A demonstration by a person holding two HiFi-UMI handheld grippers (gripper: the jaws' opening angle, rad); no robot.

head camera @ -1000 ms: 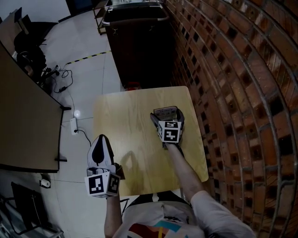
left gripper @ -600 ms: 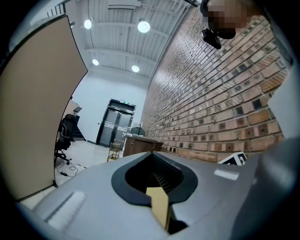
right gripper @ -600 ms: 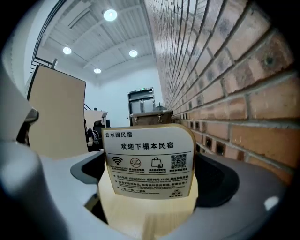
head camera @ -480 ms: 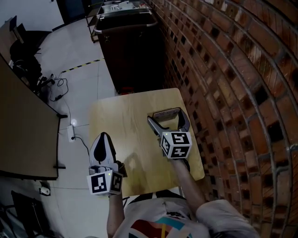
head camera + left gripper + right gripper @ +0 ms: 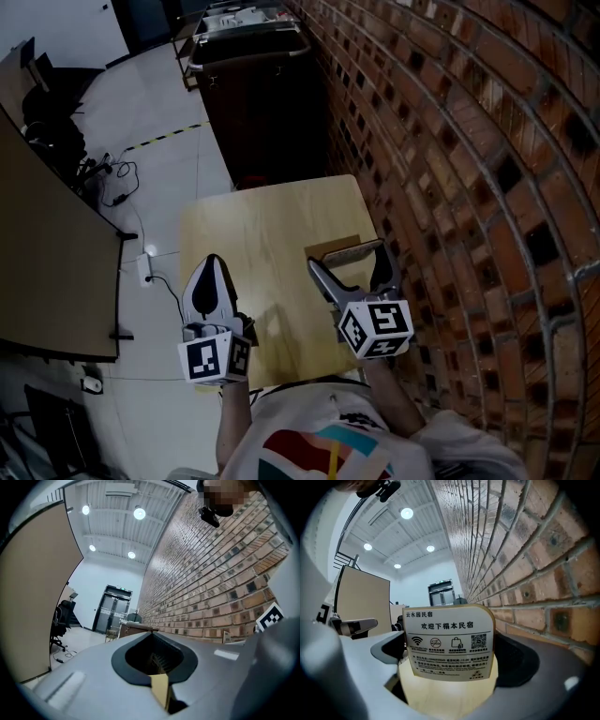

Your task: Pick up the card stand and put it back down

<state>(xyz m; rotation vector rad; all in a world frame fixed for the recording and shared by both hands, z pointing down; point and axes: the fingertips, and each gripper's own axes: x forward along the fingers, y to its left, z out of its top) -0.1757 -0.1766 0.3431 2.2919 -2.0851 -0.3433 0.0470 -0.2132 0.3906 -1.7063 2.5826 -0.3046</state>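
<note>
Card stand [image 5: 449,644], one: pale wooden base, one upright printed card with rounded corners. It is clasped in the right claw [image 5: 349,265] and held above the tabletop [image 5: 234,234], at its right edge.
Tabletop, one: square, light wood grain.
Left claw [image 5: 210,267], one: jaws closed together, nothing held, over the tabletop's left edge.

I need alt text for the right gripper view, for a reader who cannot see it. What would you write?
The right tool holds a card stand between its jaws, its printed face with icons and a QR code toward the camera. A brick wall runs along the right; a ceiling with round lights is above.
</note>
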